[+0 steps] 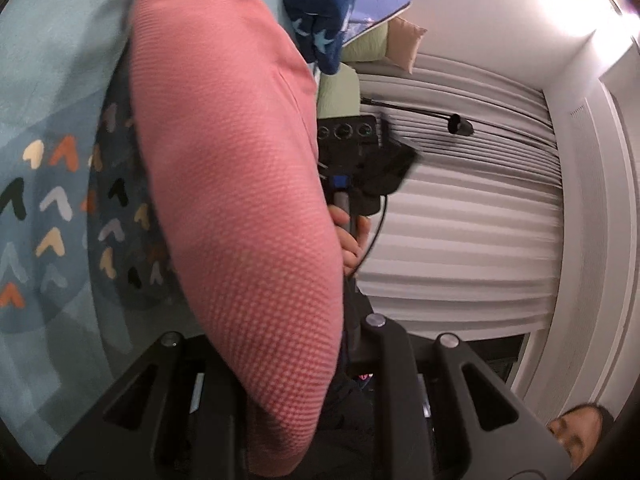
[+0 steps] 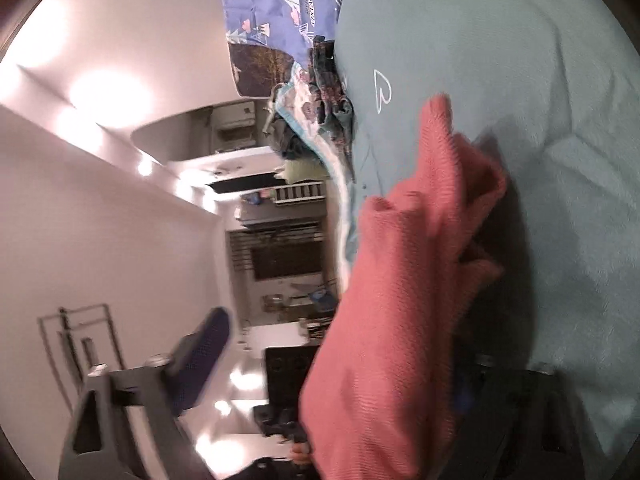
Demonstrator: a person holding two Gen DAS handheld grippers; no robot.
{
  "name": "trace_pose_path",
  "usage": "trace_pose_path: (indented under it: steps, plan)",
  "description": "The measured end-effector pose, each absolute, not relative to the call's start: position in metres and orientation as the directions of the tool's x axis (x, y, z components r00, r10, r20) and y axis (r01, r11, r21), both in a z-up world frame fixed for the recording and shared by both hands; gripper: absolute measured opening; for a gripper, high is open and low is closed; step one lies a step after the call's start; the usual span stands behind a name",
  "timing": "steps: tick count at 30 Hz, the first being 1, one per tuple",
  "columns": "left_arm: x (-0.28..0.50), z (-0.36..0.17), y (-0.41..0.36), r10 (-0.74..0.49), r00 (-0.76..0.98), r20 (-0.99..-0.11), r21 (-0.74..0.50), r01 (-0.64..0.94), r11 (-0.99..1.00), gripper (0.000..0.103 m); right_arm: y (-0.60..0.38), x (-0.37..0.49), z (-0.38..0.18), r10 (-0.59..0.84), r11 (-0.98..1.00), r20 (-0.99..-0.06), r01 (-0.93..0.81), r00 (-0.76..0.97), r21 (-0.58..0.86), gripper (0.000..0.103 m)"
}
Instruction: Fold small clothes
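Left wrist view: the left gripper (image 1: 280, 360) was seen rolled onto its side, pointing roughly level. Its jaws were drawn close together with the pink knitted garment (image 1: 236, 208) clamped between them; the fingertips were hidden by the cloth. The garment was held lifted off the bedding and filled the centre of the frame from 12 to 6 o'clock. A waffle-like knit with no print was noted. At 9 o'clock, a light blue bedspread (image 1: 48, 80) with coloured arrowhead marks was recorded behind the cloth. At 1 o'clock lay a navy star-patterned fabric (image 1: 324, 12). At 3 o'clock, pale pleated curtains (image 1: 460, 216) were seen. Just right of the garment, the other gripper unit was visible, held by a hand (image 1: 352, 240).

Right wrist view: the right gripper (image 2: 340, 380) was likewise turned on its side. One blue-padded finger (image 2: 200, 356) stood clear at 7 o'clock; the opposite finger was covered by the garment (image 2: 400, 280). The jaws stood apart with the cloth draped between them; whether it was pinched cannot be told. The crumpled upper edge of the garment reached toward 1 o'clock over the bedspread (image 2: 520, 60). At 12 o'clock, a blue printed sheet (image 2: 276, 4) was logged.
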State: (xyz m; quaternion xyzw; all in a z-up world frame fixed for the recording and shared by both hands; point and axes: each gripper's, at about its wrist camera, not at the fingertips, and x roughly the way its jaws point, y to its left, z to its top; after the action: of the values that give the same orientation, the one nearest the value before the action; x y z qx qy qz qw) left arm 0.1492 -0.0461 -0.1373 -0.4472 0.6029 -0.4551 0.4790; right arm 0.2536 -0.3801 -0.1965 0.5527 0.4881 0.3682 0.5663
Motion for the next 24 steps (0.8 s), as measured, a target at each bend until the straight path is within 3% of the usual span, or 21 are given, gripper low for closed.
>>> trace_pose_path:
  steps: [1, 3, 4, 12, 15, 21, 24]
  plan:
    - [0.149, -0.135, -0.045, -0.976, -0.140, -0.166, -0.979, -0.094, 0.180, 0.022, -0.379, 0.254, -0.196, 0.951, 0.156, -0.182, 0.120, 0.249, 0.980, 0.055]
    - [0.149, -0.135, -0.041, -0.977, -0.138, -0.163, -0.981, -0.082, 0.175, 0.022, -0.374, 0.255, -0.198, 0.940, 0.223, -0.247, 0.125, 0.234, 0.967, 0.023]
    - [0.147, -0.136, -0.038, -0.977, -0.136, -0.163, -0.981, -0.082, 0.175, 0.022, -0.376, 0.248, -0.204, 0.938, 0.234, -0.259, 0.130, 0.229, 0.963, 0.021]
    - [0.134, -0.156, -0.029, -0.975, -0.154, -0.160, -0.973, -0.140, 0.182, 0.021, -0.373, 0.226, -0.202, 0.890, 0.355, -0.378, 0.134, 0.255, 0.925, 0.016]
    - [0.127, -0.156, -0.017, -0.981, -0.151, -0.119, -0.974, -0.173, 0.144, 0.021, -0.364, 0.213, -0.199, 0.861, 0.389, -0.439, 0.226, 0.257, 0.893, 0.016]
    - [0.114, -0.152, 0.025, -0.994, -0.095, -0.059, -0.971, -0.225, 0.079, 0.022, -0.322, 0.187, -0.151, 0.744, 0.583, -0.626, 0.230, 0.234, 0.779, 0.016]
    - [0.110, -0.155, 0.047, -0.996, -0.051, -0.071, -0.969, -0.234, 0.081, 0.023, -0.303, 0.186, -0.137, 0.716, 0.630, -0.666, 0.217, 0.209, 0.746, 0.016]
